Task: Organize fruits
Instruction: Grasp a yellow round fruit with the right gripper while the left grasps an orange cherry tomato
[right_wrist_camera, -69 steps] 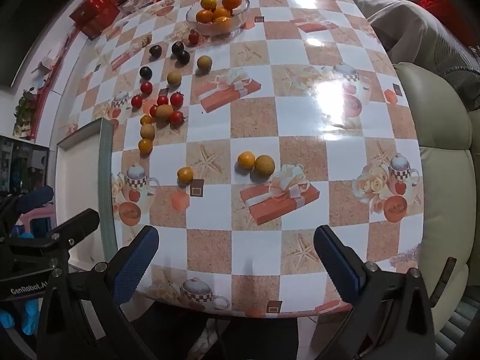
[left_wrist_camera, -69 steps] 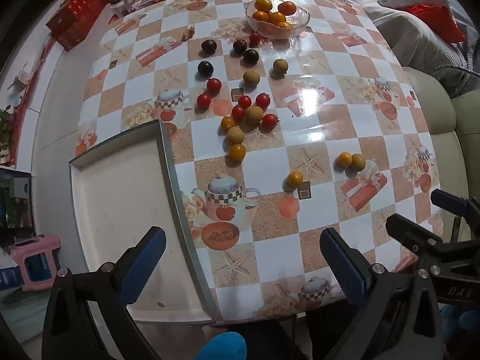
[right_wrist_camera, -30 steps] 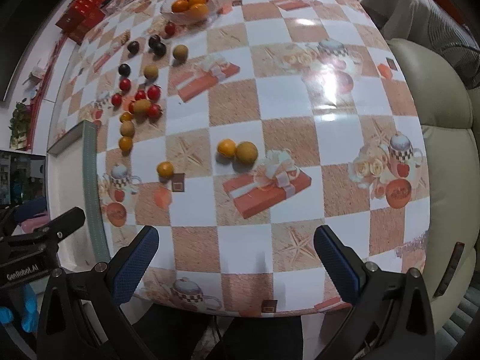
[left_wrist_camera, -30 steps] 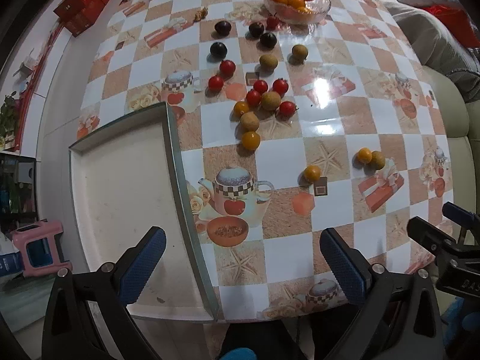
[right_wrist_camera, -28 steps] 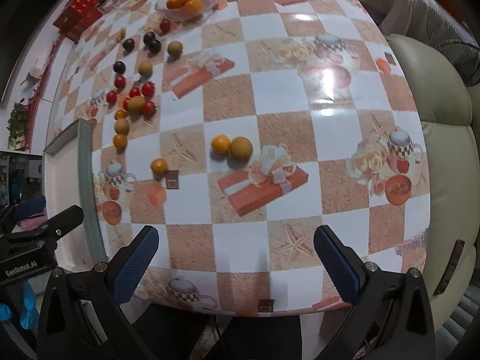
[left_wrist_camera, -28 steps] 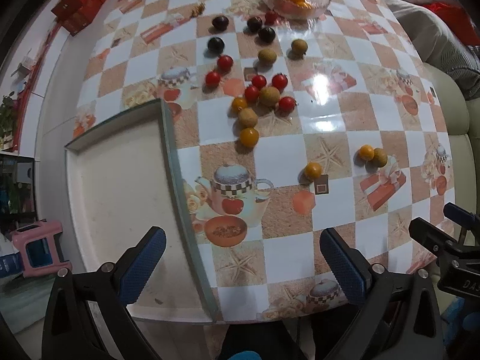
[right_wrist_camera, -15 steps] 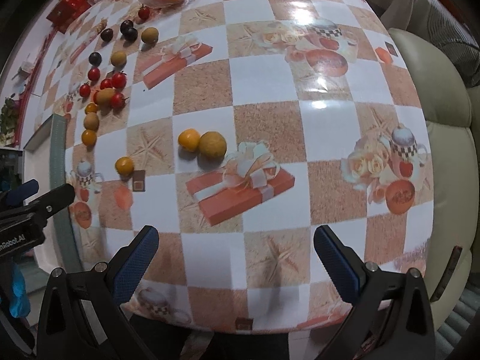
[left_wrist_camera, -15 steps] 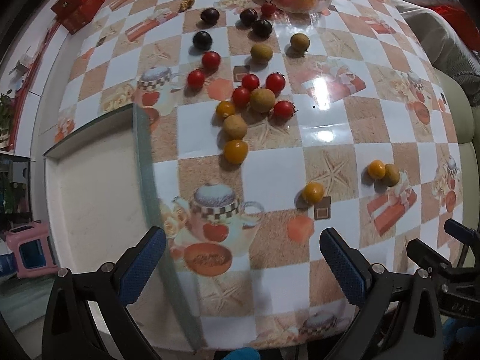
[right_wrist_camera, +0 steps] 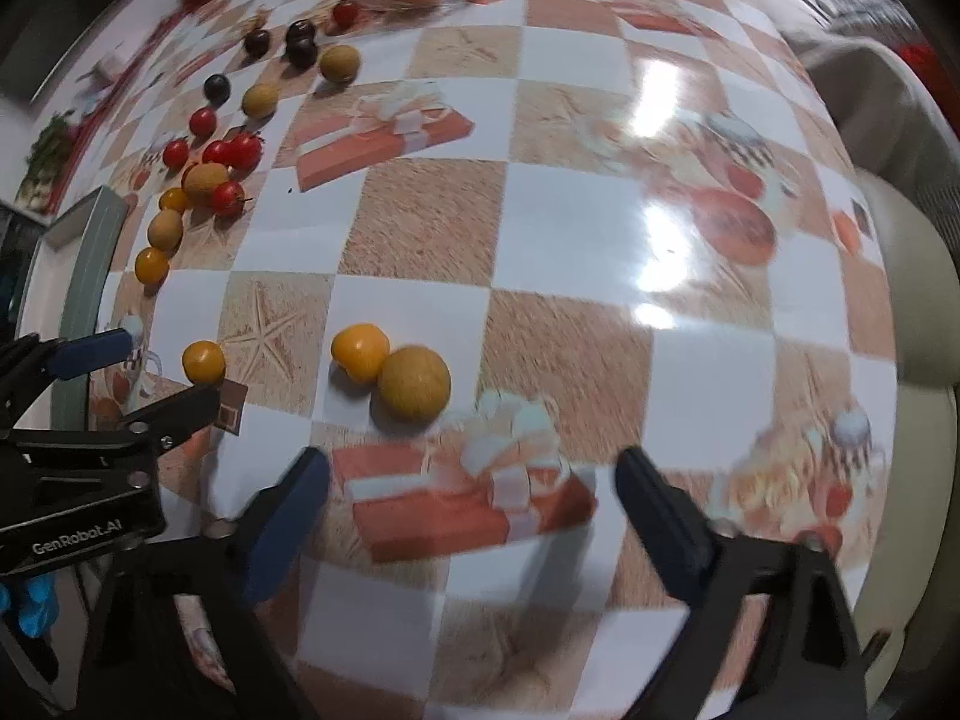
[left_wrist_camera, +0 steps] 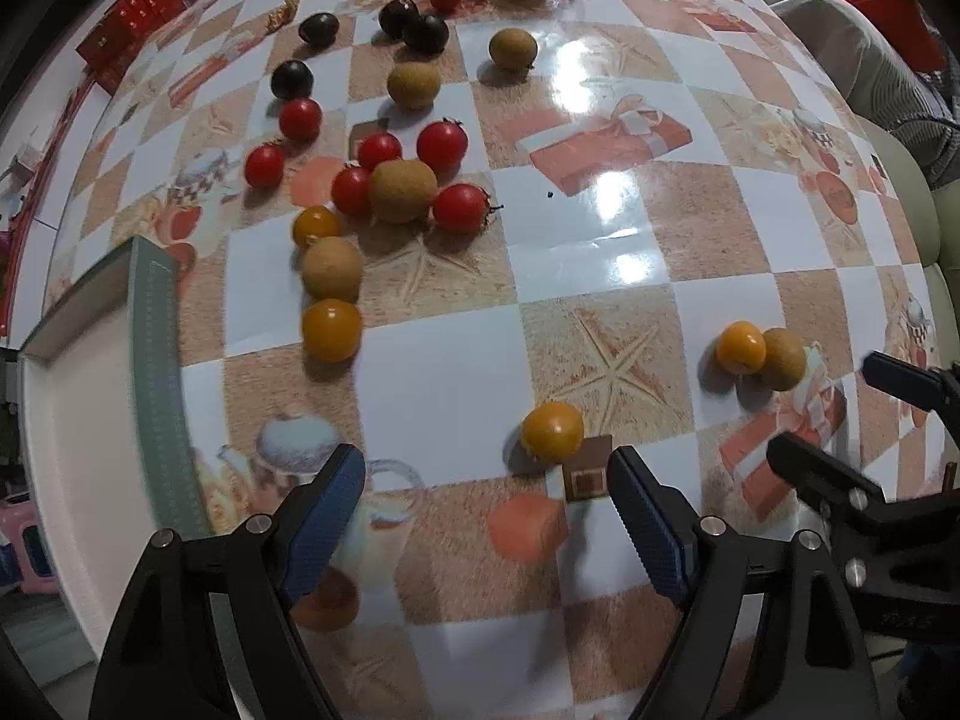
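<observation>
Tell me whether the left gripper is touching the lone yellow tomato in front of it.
Apart. The left wrist view shows bare tablecloth between the open left gripper and the yellow tomato.

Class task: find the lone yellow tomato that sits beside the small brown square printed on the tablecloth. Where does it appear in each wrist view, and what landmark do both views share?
Left wrist view: the lone yellow tomato lies lower centre, just beyond the open left claw.
Right wrist view: the same tomato lies at the left, above the left claw's dark finger.
Shared landmark: the touching yellow and tan fruit pair.
</observation>
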Demonstrator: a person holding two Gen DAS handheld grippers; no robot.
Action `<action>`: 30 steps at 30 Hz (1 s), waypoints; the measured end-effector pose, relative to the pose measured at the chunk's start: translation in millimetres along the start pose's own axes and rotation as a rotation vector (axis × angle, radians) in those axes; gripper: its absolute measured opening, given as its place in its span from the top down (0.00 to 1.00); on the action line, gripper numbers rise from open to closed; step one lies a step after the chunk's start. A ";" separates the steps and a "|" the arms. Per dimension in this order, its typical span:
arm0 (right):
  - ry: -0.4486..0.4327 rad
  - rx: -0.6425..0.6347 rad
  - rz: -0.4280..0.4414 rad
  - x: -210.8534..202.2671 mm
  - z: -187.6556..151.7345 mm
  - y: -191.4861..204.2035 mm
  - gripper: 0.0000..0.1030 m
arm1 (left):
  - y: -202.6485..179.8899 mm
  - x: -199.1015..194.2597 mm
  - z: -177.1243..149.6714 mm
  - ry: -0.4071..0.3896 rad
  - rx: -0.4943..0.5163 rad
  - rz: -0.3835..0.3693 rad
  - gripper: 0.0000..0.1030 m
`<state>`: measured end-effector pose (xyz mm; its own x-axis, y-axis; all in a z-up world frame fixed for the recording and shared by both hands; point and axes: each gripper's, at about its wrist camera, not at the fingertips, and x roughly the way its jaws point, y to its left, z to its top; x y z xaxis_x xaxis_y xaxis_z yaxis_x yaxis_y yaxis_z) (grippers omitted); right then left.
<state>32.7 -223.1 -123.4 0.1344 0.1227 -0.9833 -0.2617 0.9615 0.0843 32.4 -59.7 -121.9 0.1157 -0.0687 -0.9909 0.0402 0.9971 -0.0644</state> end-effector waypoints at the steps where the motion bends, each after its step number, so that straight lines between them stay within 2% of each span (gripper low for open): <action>1: -0.005 -0.009 0.007 2.0 1.1 -0.7 0.21 | -1.1 2.4 0.4 -0.004 0.001 -0.004 0.30; 3: -0.021 -0.028 0.015 6.8 4.4 -1.7 0.24 | -2.8 9.1 1.0 0.003 0.015 0.009 0.32; 8: -0.058 -0.099 0.010 12.9 11.7 8.0 0.26 | -16.3 10.6 2.7 -0.048 0.043 0.020 0.32; 11: -0.081 -0.117 -0.006 9.4 13.4 18.2 0.36 | -21.5 7.9 3.3 -0.082 0.034 0.020 0.33; 12: -0.088 -0.125 -0.014 8.4 12.8 19.2 0.39 | -30.1 5.9 -1.4 -0.098 0.033 0.014 0.40; 14: -0.095 -0.137 0.005 7.0 14.1 21.9 0.59 | -36.8 0.9 -1.4 -0.119 0.043 0.012 0.52; 15: -0.094 -0.141 0.009 9.4 16.7 28.5 0.66 | -39.5 0.7 -1.7 -0.122 0.053 0.014 0.61; 16: -0.091 -0.143 0.007 9.8 15.9 30.0 0.72 | -44.5 -0.8 -3.2 -0.128 0.064 0.012 0.66; 18: -0.087 -0.117 0.021 10.3 15.2 28.9 0.72 | -50.4 -1.8 -2.7 -0.126 0.075 0.009 0.78; 21: -0.081 -0.027 0.077 8.6 14.3 16.0 0.72 | -49.1 -7.9 -5.4 -0.114 0.051 -0.031 0.78; 24: -0.075 0.061 0.122 7.3 11.5 -1.5 0.72 | -22.8 -4.6 -1.2 -0.085 0.019 -0.055 0.78; 30: -0.063 0.155 0.155 2.6 8.1 -17.3 0.72 | 7.5 -13.1 6.9 -0.082 -0.007 -0.088 0.78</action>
<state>45.3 -237.4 -126.1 0.1643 0.2819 -0.9453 -0.1343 0.9558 0.2617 38.0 -51.6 -108.6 0.1924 -0.1579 -0.9685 0.0472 0.9873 -0.1516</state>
